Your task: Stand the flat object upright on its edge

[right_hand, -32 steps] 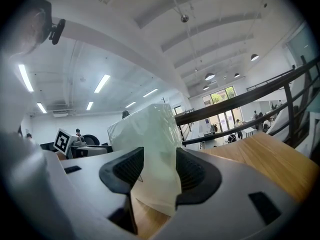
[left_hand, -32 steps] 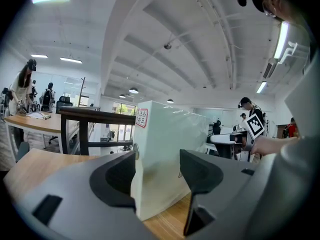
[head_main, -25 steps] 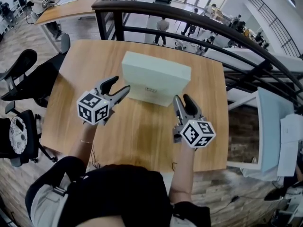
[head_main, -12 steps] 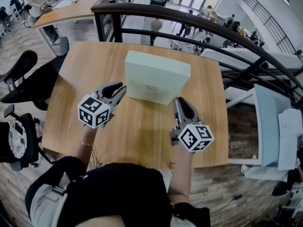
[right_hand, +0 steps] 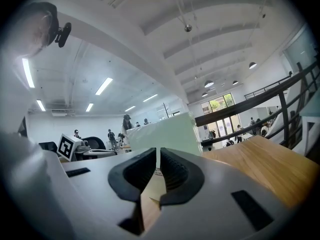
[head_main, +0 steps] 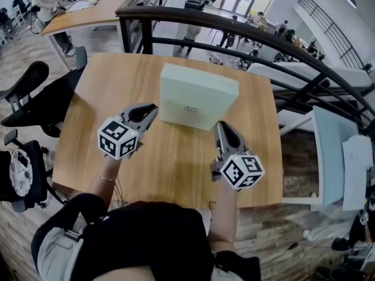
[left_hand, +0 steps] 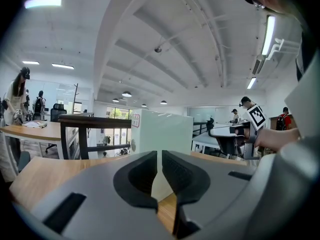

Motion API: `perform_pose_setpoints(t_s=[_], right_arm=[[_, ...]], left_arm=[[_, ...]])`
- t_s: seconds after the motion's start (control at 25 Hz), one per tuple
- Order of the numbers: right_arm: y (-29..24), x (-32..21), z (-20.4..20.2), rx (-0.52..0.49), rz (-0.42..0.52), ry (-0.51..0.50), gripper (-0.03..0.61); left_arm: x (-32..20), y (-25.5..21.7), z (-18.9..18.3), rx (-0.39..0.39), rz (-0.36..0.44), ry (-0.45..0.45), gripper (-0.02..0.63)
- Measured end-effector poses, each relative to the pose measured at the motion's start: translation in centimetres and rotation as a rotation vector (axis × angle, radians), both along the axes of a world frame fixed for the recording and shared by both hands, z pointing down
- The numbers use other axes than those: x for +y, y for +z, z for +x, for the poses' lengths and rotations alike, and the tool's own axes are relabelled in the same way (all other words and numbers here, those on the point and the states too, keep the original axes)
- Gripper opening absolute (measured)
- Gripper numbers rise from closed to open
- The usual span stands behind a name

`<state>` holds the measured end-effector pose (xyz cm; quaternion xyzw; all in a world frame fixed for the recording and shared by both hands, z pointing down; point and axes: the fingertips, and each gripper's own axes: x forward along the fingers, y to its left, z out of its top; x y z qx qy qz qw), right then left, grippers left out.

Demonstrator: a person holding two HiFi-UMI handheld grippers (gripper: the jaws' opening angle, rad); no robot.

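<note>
A thick pale green box rests on the wooden table, its labelled face toward me. It rises above jaw height in both gripper views. I cannot tell whether it sits on its broad face or on an edge. My left gripper hovers just left of the box's near corner, clear of it, its jaws closing to a hairline gap with nothing between them. My right gripper hangs just in front of the box's near right corner, its jaws likewise closing down and shut empty.
A black railing runs just behind the table's far edge. Black office chairs stand at the left. A white-and-blue desk is at the right, another wooden desk at the far left, and people are walking on the floor below.
Both grippers' jaws went from wide open to shut. The left gripper's tips turned a little toward the box. The box has not been touched.
</note>
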<state>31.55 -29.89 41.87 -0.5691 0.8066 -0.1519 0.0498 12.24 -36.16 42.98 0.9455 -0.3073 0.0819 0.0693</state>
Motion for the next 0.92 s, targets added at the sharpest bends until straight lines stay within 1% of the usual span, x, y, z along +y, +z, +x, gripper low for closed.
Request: perform_pose_setpoints(t_s=[0.2, 0.4, 0.68, 0.92], right_arm=[[0.0, -0.3, -1.2, 0.0, -0.004, -0.027, 0.038], [-0.2, -0.5, -1.7, 0.007, 0.001, -0.029, 0.038], [-0.1, -0.8, -1.4, 0.007, -0.001, -0.034, 0.038], [0.2, -0.9, -1.3, 0.006, -0.008, -0.039, 0.038]], left_arm=[[-0.1, -0.3, -0.8, 0.017, -0.001, -0.011, 0.043], [-0.1, -0.1, -1.1, 0.013, -0.009, -0.006, 0.043], [-0.3, 0.2, -1.0, 0.0, -0.015, -0.01, 0.043], [-0.4, 0.3, -0.7, 0.006, -0.018, -0.012, 0.043]])
